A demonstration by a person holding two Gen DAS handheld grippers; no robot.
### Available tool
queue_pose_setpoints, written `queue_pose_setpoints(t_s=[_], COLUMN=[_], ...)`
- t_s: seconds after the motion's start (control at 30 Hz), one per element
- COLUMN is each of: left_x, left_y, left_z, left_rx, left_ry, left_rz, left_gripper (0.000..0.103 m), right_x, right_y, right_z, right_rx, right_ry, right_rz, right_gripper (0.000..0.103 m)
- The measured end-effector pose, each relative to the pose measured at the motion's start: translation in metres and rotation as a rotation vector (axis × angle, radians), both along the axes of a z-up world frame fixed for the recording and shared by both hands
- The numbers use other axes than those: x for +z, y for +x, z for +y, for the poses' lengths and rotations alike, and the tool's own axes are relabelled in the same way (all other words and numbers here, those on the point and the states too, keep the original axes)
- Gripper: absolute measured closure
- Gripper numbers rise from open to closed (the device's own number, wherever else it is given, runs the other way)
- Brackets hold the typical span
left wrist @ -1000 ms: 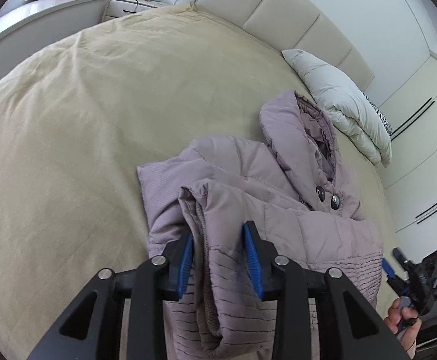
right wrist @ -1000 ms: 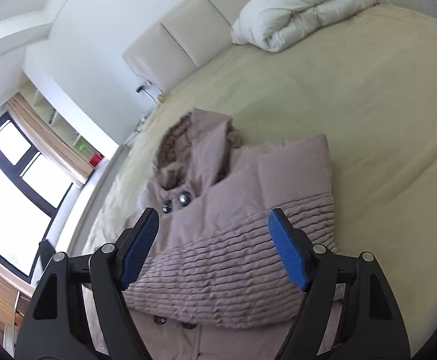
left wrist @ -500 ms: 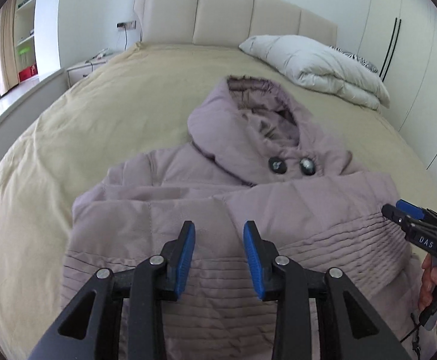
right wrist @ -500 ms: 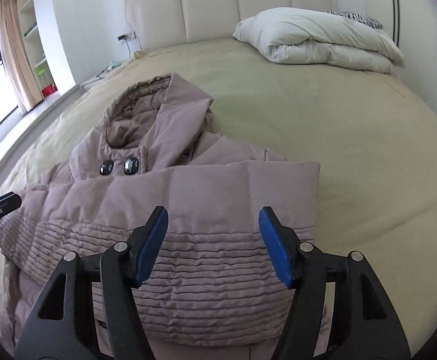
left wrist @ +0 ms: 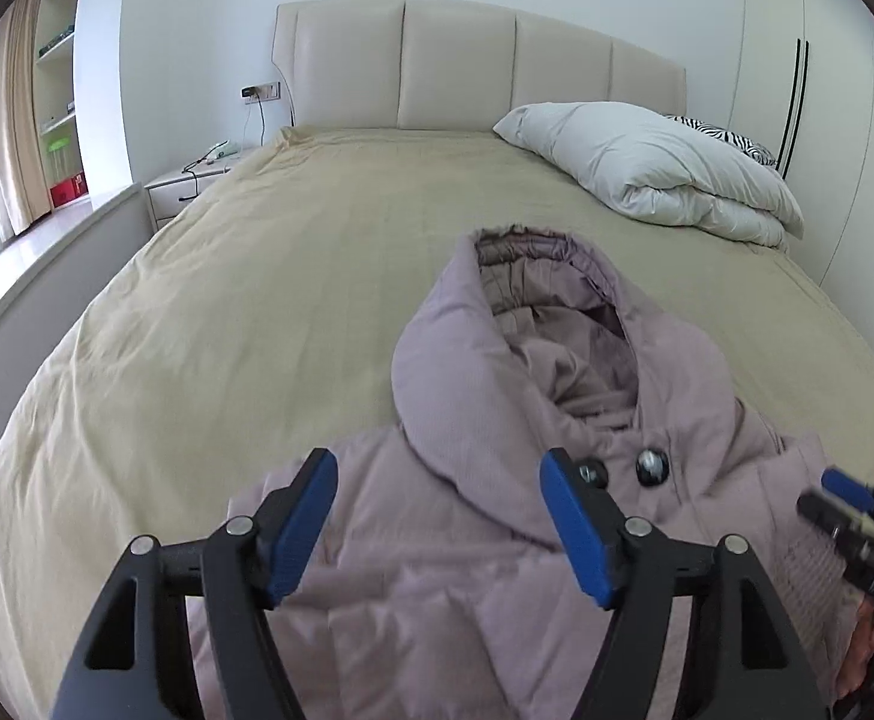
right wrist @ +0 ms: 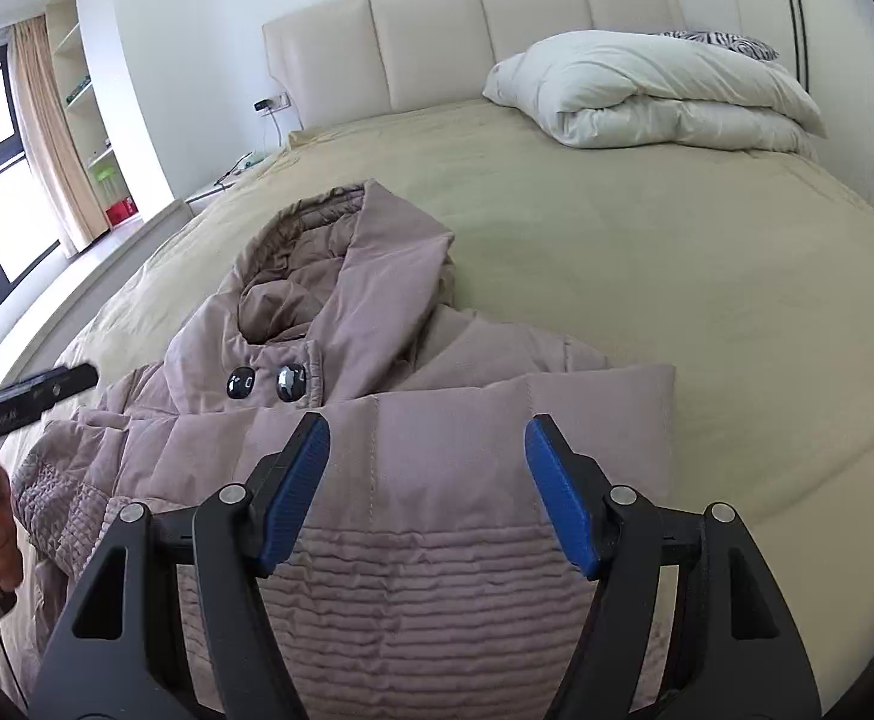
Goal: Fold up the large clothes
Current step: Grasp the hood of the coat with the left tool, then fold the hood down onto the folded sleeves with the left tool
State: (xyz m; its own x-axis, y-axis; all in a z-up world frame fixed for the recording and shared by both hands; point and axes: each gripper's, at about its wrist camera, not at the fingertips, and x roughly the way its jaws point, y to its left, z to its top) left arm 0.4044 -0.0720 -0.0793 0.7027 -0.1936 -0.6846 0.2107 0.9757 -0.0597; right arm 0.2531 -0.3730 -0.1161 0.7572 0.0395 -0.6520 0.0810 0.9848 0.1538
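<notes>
A mauve quilted hooded coat lies on the beige bed, hood toward the headboard, with two dark buttons at the collar. Its sleeves and hem are folded over the body. My left gripper is open and empty, hovering above the coat's left shoulder. My right gripper is open and empty above the folded, ribbed part of the coat. The right gripper also shows at the right edge of the left wrist view; the left gripper shows at the left edge of the right wrist view.
A folded white duvet and a zebra-print pillow lie at the bed's far right, by the padded headboard. A nightstand and shelves stand at the left, wardrobe doors at the right.
The left gripper has let go of the coat fold, opened wide and swung to face the headboard. The right gripper has stayed open and turned level over the folded coat.
</notes>
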Motion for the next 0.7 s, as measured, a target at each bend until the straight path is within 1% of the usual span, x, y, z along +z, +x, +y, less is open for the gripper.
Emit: queue_pose_setpoints(t_s=[0.03,0.1,0.13,0.17,0.23,0.3,0.37,0.4,0.43,0.47,0.5,0.53,0.57,0.6,0.7], left_x=[0.002,0.004,0.003,0.001,-0.005,-0.014,-0.024,-0.030,-0.037,-0.045,-0.052,-0.055,-0.053,-0.050,-0.026], left_y=[0.016,0.047,0.062,0.076,0.100,0.122,0.145,0.156,0.166,0.174,0.180,0.181,0.177,0.170,0.140], left_z=[-0.007,-0.022,-0.030,-0.037,-0.051,-0.068,-0.077,-0.077,-0.074,-0.069,-0.063,-0.058,-0.055,-0.055,-0.045], left_rx=[0.005,0.008,0.009,0.014,0.021,0.012,0.019,0.035,0.050,0.061,0.068,0.071,0.068,0.057,0.036], left_ry=[-0.001,0.004,0.010,0.019,0.038,0.093,0.108,0.098,0.080,0.050,0.014,-0.024,-0.029,-0.014,-0.043], left_rz=[0.012,0.028,0.042,0.056,0.068,0.081,0.107,0.127,0.154,0.192,0.240,0.259,0.238,0.212,0.118], left_gripper=[0.030,0.030,0.030,0.030,0.030,0.030,0.030,0.030,0.039,0.052,0.079,0.083,0.086,0.091,0.093], right_x=[-0.007,-0.038,-0.050,-0.056,-0.063,-0.065,-0.066,-0.067,-0.068,-0.069,-0.069,-0.070,-0.069,-0.069,-0.066], right_y=[0.008,0.023,0.019,0.014,0.008,0.008,0.010,0.010,0.011,0.010,0.010,0.009,0.009,0.009,0.007], right_z=[0.005,0.015,0.017,0.019,0.020,0.018,0.016,0.015,0.015,0.014,0.014,0.014,0.013,0.014,0.013], right_rx=[-0.001,0.035,0.048,0.045,0.037,0.037,0.039,0.040,0.040,0.040,0.040,0.039,0.039,0.040,0.039], right_ry=[-0.036,-0.098,-0.121,-0.135,-0.132,-0.116,-0.098,-0.092,-0.088,-0.085,-0.083,-0.082,-0.081,-0.081,-0.082], right_rz=[0.038,0.171,0.157,0.104,0.055,0.041,0.033,0.030,0.027,0.024,0.022,0.021,0.020,0.020,0.012], right_gripper=[0.036,0.034,0.034,0.033,0.033,0.033,0.033,0.033,0.033,0.033,0.033,0.033,0.033,0.033,0.033])
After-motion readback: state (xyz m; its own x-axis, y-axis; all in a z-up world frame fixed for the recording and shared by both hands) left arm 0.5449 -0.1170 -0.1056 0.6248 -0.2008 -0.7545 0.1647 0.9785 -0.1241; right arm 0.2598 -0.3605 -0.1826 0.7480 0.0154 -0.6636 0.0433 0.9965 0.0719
